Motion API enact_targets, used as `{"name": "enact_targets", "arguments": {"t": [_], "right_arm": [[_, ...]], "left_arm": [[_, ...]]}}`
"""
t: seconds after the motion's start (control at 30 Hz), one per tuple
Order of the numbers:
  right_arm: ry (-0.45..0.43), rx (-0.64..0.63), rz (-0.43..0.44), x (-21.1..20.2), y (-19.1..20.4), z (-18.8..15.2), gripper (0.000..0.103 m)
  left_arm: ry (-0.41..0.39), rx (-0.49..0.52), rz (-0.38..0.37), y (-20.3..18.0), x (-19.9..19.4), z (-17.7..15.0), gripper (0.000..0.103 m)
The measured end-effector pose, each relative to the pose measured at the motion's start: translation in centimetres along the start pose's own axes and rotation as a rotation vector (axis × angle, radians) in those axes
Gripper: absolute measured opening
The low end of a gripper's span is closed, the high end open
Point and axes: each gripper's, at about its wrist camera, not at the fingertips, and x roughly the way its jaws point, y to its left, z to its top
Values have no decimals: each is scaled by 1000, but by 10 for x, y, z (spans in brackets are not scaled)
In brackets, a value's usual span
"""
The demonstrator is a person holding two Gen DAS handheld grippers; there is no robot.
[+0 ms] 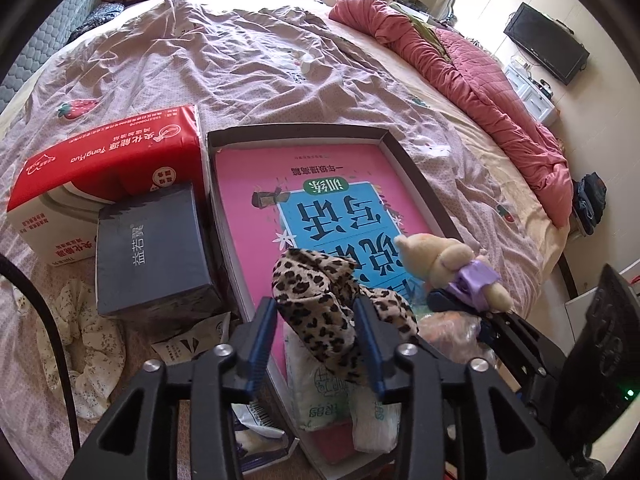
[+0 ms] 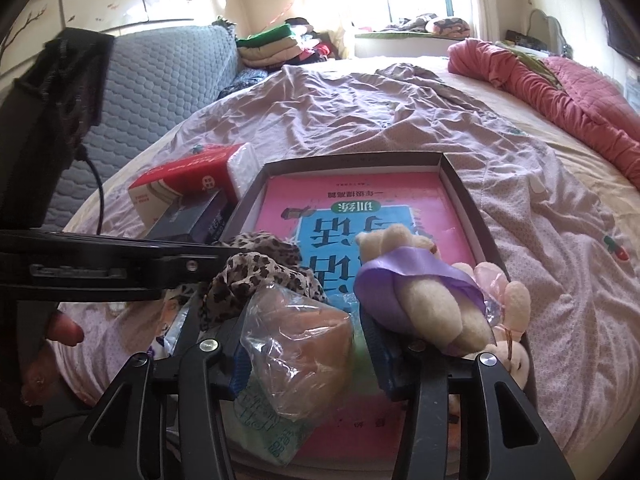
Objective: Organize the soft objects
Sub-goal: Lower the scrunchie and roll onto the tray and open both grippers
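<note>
A shallow dark box tray (image 1: 420, 168) lies on the bed with a pink book (image 1: 320, 176) in it. A leopard-print cloth (image 1: 320, 300) is heaped at the tray's near end, between the blue pads of my left gripper (image 1: 316, 320). Those pads stand apart from it and do not squeeze it. A beige plush bear (image 2: 432, 300) with a purple ribbon lies in the tray's near right corner, against the right finger of my right gripper (image 2: 306, 344). That gripper is shut on an orange soft block in a clear plastic bag (image 2: 296, 336), above a green-and-white tissue pack (image 1: 320, 392).
A red-and-white tissue box (image 1: 108, 152) and a dark blue box (image 1: 152, 248) stand left of the tray. A floral cloth (image 1: 92, 340) lies at the near left. A pink quilt (image 1: 480, 80) is bunched along the bed's right side. Folded clothes (image 2: 272, 48) are stacked at the far end.
</note>
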Motion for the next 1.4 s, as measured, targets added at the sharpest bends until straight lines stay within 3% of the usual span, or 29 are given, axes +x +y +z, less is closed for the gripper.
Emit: {"name": "enact_targets", "arguments": {"t": [0.53,1.2,1.4], "right_arm": [[-73,-39,3,-12,2,-18,50],[-142,-52,-27,-17,-9,-27,59],[-147,-67,-56,-1,-7,-17,59]], "left_arm": [[2,9,-38,-5,-11,-3,67],[-49,17,-17,-6,-40,-11,71],[-58,13,-17,-5,-45,-11,71]]}}
